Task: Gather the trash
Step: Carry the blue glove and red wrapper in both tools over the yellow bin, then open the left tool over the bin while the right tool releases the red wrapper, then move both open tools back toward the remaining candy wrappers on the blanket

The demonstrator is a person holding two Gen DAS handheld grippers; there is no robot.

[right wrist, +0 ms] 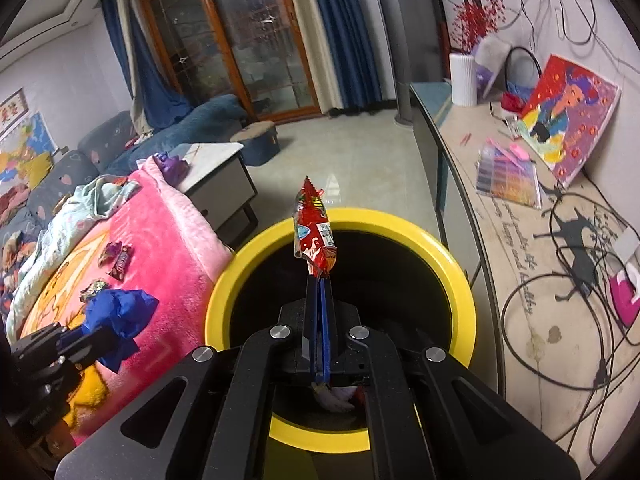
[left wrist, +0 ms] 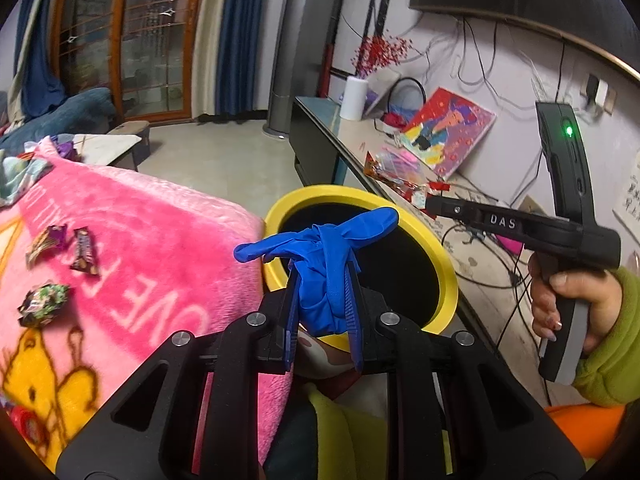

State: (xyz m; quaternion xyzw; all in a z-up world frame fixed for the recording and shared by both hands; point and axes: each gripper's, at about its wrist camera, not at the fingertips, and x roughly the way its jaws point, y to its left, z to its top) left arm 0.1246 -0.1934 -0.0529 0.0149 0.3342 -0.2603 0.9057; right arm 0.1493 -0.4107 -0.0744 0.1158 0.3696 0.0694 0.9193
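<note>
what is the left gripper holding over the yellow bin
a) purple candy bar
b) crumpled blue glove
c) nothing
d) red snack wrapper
b, the left gripper is clamped on a crumpled blue glove above the yellow bin; the red snack wrapper is in the right gripper.

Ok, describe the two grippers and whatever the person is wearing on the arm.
The left gripper has a black frame of angled struts with round silver bolts and thin blue ribbed fingers. The right gripper is built the same; from the side its black pistol-grip body reads "DAS" in white and shows a green light. The sleeve is fuzzy green fleece.
</note>
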